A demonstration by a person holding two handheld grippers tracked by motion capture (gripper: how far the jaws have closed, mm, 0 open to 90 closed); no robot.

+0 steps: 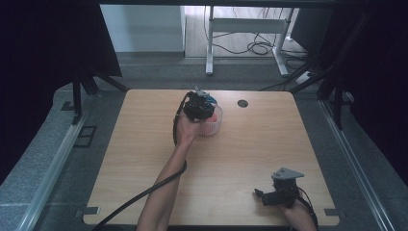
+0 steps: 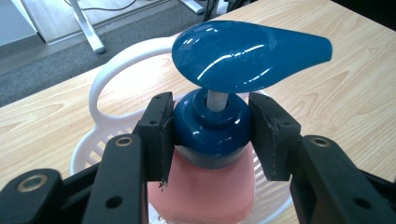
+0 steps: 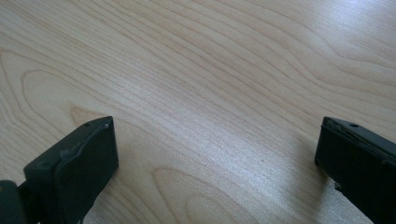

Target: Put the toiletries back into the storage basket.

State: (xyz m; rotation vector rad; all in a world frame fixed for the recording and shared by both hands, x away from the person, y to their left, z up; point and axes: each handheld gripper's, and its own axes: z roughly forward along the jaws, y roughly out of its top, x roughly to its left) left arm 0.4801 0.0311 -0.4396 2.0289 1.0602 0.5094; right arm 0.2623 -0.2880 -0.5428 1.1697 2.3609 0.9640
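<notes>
A pink pump bottle (image 2: 205, 186) with a blue collar (image 2: 211, 128) and a blue pump head (image 2: 247, 53) stands inside a white plastic basket (image 2: 100, 81). My left gripper (image 2: 210, 135) is shut on the bottle's blue collar, one pad on each side. In the high view the left gripper (image 1: 198, 107) sits over the basket (image 1: 216, 122) near the table's far middle. My right gripper (image 1: 262, 195) rests near the front right of the table, with its jaws wide apart and bare wood between the fingers (image 3: 86, 158).
The wooden table (image 1: 144, 144) has a round cable hole (image 1: 242, 103) at the back. A black cable (image 1: 144, 195) trails from the left gripper over the front edge. Beyond the table are a grey floor and a white desk frame (image 1: 250, 29).
</notes>
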